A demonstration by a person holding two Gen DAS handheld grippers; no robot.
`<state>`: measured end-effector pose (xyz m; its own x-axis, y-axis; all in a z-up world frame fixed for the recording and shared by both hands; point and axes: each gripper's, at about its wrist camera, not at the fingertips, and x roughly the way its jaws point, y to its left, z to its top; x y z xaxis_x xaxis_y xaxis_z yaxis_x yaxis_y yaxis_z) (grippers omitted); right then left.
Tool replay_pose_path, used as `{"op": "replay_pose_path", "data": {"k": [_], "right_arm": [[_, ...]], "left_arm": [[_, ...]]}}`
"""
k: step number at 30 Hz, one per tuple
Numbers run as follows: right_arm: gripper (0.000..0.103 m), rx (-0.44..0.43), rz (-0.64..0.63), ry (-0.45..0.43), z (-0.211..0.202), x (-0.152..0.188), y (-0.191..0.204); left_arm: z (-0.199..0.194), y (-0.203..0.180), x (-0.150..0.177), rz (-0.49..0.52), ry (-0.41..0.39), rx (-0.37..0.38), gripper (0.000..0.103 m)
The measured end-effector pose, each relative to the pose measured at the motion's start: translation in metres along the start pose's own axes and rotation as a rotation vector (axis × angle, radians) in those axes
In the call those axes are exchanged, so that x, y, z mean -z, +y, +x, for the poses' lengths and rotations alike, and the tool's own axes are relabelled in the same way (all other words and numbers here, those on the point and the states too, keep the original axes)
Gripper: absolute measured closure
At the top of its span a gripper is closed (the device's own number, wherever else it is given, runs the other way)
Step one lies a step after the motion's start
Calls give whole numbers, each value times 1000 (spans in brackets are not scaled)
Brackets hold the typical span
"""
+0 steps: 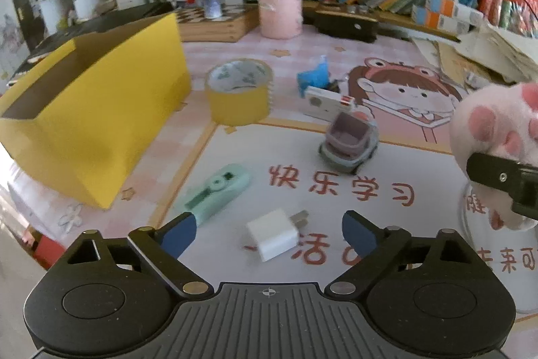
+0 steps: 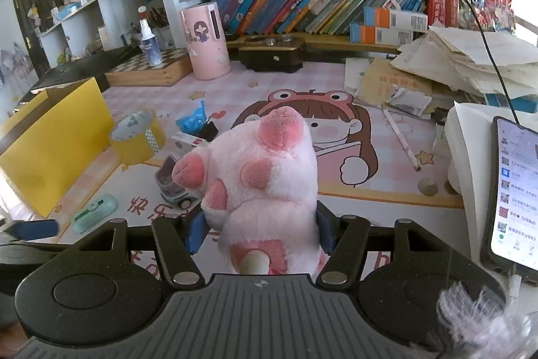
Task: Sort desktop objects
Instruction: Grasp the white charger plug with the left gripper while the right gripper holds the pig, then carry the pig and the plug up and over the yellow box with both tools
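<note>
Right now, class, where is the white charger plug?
In the left wrist view, the white charger plug lies on the mat between the open left tongs, right of the mint correction tape.

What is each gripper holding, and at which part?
The right gripper grips the pink plush paw by its lower end, near the wrist. The left gripper is open and holds nothing.

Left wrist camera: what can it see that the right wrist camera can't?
Only the left wrist view shows the white charger plug lying between the open left gripper fingers. Only the right wrist view shows the lit phone and the paper pile. Both show the pink plush paw held by the right gripper, the yellow box, the tape roll, the toy car and the mint correction tape.
</note>
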<state>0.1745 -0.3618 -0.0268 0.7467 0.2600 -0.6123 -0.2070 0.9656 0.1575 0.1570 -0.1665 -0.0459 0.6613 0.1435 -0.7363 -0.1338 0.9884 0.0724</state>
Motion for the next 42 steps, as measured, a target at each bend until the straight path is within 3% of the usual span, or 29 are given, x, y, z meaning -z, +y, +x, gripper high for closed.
{"op": "replay_pose_path", "data": {"k": [10,13,15,16,20,30,42], "right_arm": [[43,-8,-26,18,-3,8,-4],[43,-3,-22,24,-3,10,-7],[43,-3,-23,23,-3,9,-7],[43,-4,-21,24,-3,9,-8],[43,-15,-19,27,-4,11,-8],[43,-61,-34,52,-5,13,4],[43,-88,-71,75,-9,17,34]], "left_arm": [[20,-1,0,-18,39,-58,31],[23,2,2,-40,55,-40,43],[22,0,2,-34,52,-24,59],[22,-2,2,-29,50,-15,60],[15,2,2,-71,46,14,61],[-24,23,-1,-168,-66,54,61],[-54,54,18,-233,-108,48,61]]}}
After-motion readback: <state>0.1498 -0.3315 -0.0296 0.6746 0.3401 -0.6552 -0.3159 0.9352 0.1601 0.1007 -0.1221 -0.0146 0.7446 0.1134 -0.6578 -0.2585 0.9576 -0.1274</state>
